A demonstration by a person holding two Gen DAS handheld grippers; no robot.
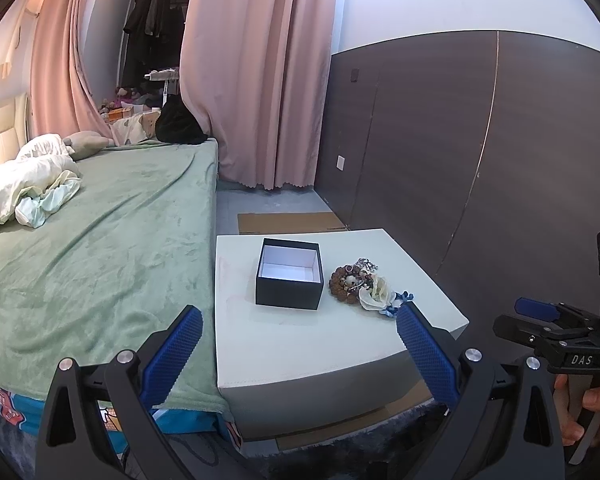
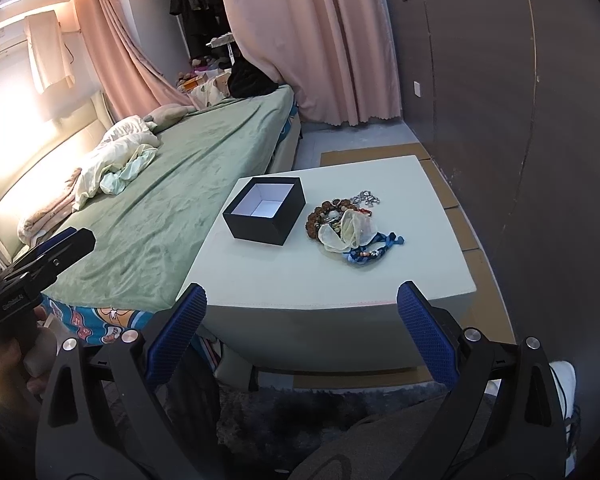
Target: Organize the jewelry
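Observation:
An open black box (image 1: pixel 289 273) with a white inside stands on a white low table (image 1: pixel 320 344). Right of it lies a heap of jewelry (image 1: pixel 360 282): a brown bead bracelet, silver chain, cream fabric piece and blue beads. Both show in the right wrist view too, the box (image 2: pixel 265 210) and the heap (image 2: pixel 346 226). My left gripper (image 1: pixel 300 340) is open and empty, in front of the table's near edge. My right gripper (image 2: pixel 302 318) is open and empty, short of the table; it also shows in the left wrist view (image 1: pixel 540 312).
A bed with a green blanket (image 1: pixel 100 240) and crumpled linen runs along the table's left side. A dark panelled wall (image 1: pixel 480 160) stands to the right. Pink curtains (image 1: pixel 260 80) hang at the back. Cardboard sheets (image 2: pixel 456 200) lie on the floor around the table.

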